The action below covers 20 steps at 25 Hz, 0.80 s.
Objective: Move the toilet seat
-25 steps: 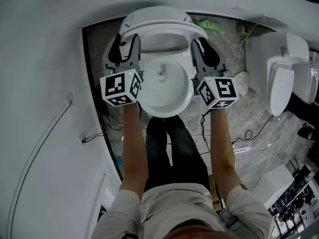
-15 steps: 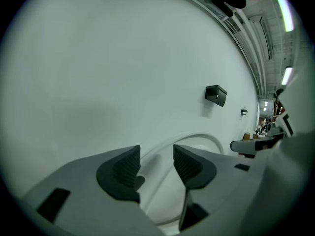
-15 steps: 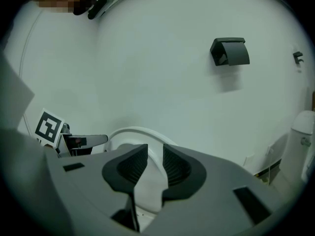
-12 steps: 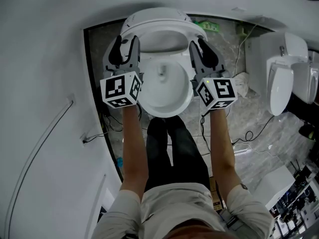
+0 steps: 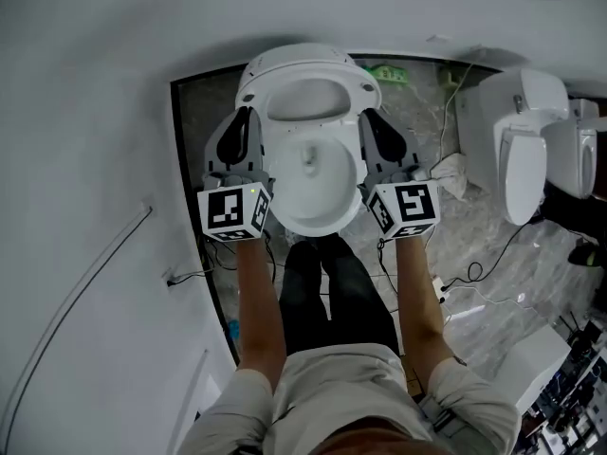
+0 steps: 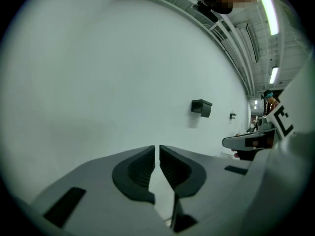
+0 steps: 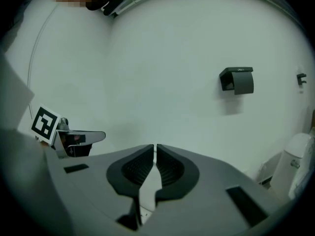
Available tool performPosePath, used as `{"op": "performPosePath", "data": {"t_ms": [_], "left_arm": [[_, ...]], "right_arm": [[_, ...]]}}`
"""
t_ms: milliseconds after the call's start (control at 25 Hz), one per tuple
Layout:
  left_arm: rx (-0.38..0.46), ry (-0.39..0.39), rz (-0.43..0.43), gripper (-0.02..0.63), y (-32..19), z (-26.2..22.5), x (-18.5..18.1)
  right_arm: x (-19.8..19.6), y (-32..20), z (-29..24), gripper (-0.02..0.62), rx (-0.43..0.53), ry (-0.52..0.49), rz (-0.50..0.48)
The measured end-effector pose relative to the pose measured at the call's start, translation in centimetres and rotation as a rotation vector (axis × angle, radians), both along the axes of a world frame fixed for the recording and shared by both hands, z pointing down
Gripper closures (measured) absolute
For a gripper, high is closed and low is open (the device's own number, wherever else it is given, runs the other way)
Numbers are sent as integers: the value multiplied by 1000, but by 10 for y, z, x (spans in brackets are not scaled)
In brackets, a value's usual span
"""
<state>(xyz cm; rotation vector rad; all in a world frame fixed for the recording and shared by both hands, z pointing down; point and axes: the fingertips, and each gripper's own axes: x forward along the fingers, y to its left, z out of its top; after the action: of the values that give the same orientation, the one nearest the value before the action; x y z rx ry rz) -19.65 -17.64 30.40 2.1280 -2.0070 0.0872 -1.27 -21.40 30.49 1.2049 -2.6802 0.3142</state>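
Note:
The white toilet stands below me, and its seat is raised at the back of the bowl. My left gripper is at the seat's left side and my right gripper at its right; I cannot tell if they touch it. In the left gripper view the left gripper has just been closing, and only a thin slit with nothing in it is left. The right gripper is shut with nothing between its pads. Both gripper views show only bare wall ahead.
A white wall runs close along the left. A second toilet stands at the right, with cables on the marble floor. A green item lies behind the bowl. A black paper holder hangs on the wall.
Both grippers have risen, and their jaws have closed. The seat has swung up toward the back of the bowl and looks narrower from above.

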Motion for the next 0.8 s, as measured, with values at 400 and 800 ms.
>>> {"op": "performPosePath", "data": {"t_ms": [400, 800], "left_arm": [[67, -35, 123, 581, 65, -109, 40], [117, -46, 205, 583, 144, -180, 56]], "right_arm": [[5, 76, -113, 572, 120, 7, -48], [28, 160, -187, 574, 159, 8, -8]]}}
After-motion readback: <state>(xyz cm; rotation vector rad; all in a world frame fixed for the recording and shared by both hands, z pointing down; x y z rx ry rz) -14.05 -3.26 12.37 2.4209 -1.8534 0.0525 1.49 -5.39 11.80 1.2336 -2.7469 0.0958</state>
